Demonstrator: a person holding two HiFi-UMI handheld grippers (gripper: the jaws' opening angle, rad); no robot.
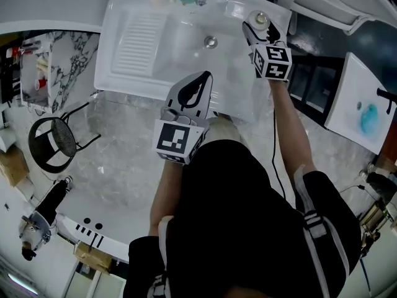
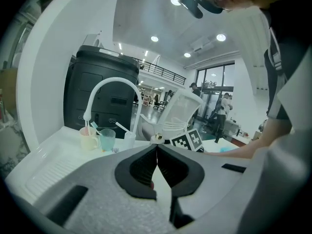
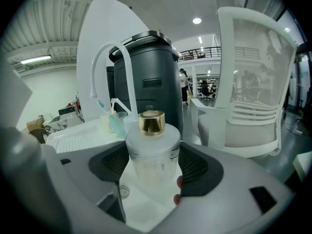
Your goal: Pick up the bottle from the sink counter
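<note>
A clear frosted bottle point(image 3: 152, 155) with a gold cap stands upright between the pads of my right gripper point(image 3: 153, 168), which is shut on it. From the head view the bottle point(image 1: 261, 20) and right gripper point(image 1: 258, 31) are over the back right corner of the white sink counter point(image 1: 142, 42). My left gripper point(image 1: 200, 82) hangs over the sink's front edge, shut with nothing in it; its pads meet in the left gripper view point(image 2: 157, 151).
A curved white faucet point(image 2: 109, 84), a pale cup point(image 2: 89, 139) and a teal cup point(image 2: 107, 139) with toothbrushes stand at the back of the sink. The drain point(image 1: 211, 41) lies mid-basin. A black bin point(image 3: 151, 77) and white chair point(image 3: 253, 82) stand behind. A wire stool point(image 1: 53, 143) is left.
</note>
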